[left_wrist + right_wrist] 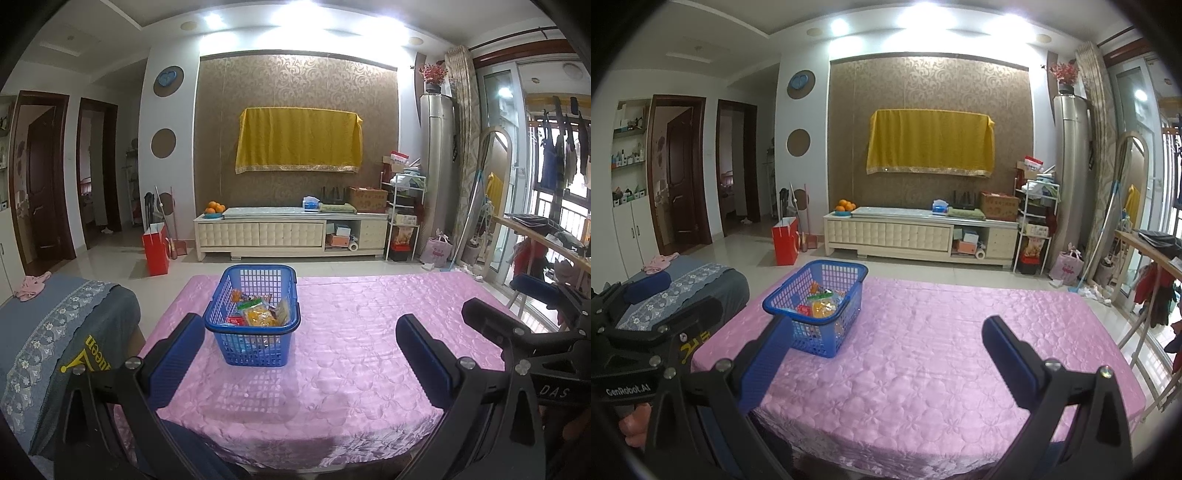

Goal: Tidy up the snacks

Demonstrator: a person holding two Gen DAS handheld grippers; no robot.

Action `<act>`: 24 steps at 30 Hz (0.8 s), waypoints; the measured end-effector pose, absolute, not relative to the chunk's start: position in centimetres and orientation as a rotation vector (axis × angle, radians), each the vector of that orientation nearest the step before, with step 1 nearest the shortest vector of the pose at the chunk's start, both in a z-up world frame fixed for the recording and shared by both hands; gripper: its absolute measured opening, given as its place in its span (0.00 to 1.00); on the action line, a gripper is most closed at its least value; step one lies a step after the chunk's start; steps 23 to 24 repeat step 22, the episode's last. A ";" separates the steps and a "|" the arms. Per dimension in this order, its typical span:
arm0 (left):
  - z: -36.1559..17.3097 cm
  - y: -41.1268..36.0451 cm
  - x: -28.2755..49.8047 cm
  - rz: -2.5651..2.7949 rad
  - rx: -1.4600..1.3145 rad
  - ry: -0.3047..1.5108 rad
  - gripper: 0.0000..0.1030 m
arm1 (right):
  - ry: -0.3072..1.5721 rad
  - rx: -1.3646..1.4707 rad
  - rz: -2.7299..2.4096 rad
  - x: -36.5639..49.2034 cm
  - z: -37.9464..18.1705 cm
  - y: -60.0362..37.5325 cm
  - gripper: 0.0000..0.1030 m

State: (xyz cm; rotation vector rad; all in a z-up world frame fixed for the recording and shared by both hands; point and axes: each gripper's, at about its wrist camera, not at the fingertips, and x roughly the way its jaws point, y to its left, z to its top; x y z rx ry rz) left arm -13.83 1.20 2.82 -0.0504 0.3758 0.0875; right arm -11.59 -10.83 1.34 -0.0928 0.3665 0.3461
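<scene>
A blue plastic basket stands on the pink quilted table cover, left of the middle. Several snack packets lie inside it, a yellow one on top. My left gripper is open over the near part of the table, just short of the basket, with nothing between its blue pads. My right gripper is also open and empty, to the right of the basket. Each view shows part of the other gripper at its edge.
A grey-blue covered seat stands close to the table's left side. Beyond the table are bare floor tiles, a red bag and a low white TV cabinet. Wooden chair rails stand at the table's right.
</scene>
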 end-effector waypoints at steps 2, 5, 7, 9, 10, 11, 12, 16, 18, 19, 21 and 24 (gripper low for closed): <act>2.8 1.2 -13.8 0.085 -0.050 0.376 0.99 | 0.365 -0.094 0.345 -11.5 1.4 -10.8 1.00; 2.7 1.1 -13.9 0.085 -0.050 0.375 0.99 | 0.368 -0.092 0.346 -11.5 1.4 -10.8 1.00; 2.8 1.0 -13.9 0.084 -0.049 0.373 0.99 | 0.368 -0.092 0.345 -11.6 1.4 -10.8 1.00; 2.8 1.1 -13.9 0.084 -0.051 0.375 0.99 | 0.369 -0.092 0.346 -11.6 1.4 -10.8 1.00; 2.7 1.0 -13.9 0.083 -0.052 0.375 0.99 | 0.369 -0.091 0.346 -11.7 1.5 -10.8 1.00; 2.8 1.0 -13.9 0.082 -0.051 0.375 0.99 | 0.368 -0.092 0.345 -11.7 1.4 -10.8 1.00; 2.8 1.0 -13.9 0.083 -0.050 0.374 0.99 | 0.369 -0.092 0.344 -11.7 1.4 -10.8 1.00; 2.8 1.1 -14.0 0.080 -0.051 0.374 0.99 | 0.375 -0.087 0.349 -11.8 1.5 -10.8 1.00; 2.8 1.0 -14.0 0.079 -0.051 0.374 0.99 | 0.372 -0.090 0.346 -11.9 1.6 -10.8 1.00; 2.8 1.0 -14.0 0.079 -0.051 0.373 0.99 | 0.370 -0.092 0.345 -11.9 1.5 -10.8 1.00; 2.8 1.0 -14.0 0.079 -0.052 0.373 0.99 | 0.371 -0.092 0.344 -11.8 1.6 -10.9 1.00; 2.8 1.1 -14.0 0.079 -0.052 0.373 0.99 | 0.374 -0.089 0.347 -11.8 1.6 -11.0 1.00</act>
